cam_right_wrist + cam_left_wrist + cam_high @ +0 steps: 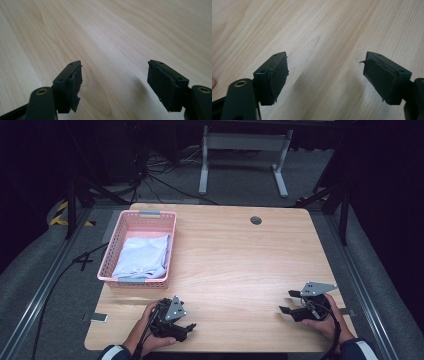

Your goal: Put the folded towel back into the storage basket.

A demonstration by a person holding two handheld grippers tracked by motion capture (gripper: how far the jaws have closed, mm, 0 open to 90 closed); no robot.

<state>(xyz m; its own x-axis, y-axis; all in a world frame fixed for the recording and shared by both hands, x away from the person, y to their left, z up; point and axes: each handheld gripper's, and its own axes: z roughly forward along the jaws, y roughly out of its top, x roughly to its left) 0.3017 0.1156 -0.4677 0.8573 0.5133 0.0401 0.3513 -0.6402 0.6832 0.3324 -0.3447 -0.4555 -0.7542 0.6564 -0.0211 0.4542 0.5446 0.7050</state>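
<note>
A pink basket (pixel 171 242) stands at the table's left side with a folded pale blue cloth (pixel 142 256) inside it. My left gripper (pixel 188 328) sits low near the front edge, just below the basket, held in a hand. Its jaws stand wide apart over bare wood, gripper (pixel 325 75), with nothing between the worn pads (pixel 277 78). My right gripper (pixel 289 302) is near the front right corner, pointing left. Its jaws are apart too, gripper (pixel 114 80), and only wood shows between the pads (pixel 162 82).
The wooden table (pixel 235 260) has a small round grommet (pixel 256 220) near its far edge. Beyond it stands a white table frame (pixel 245 155) among cables on a grey floor. Rails run along both sides of the table.
</note>
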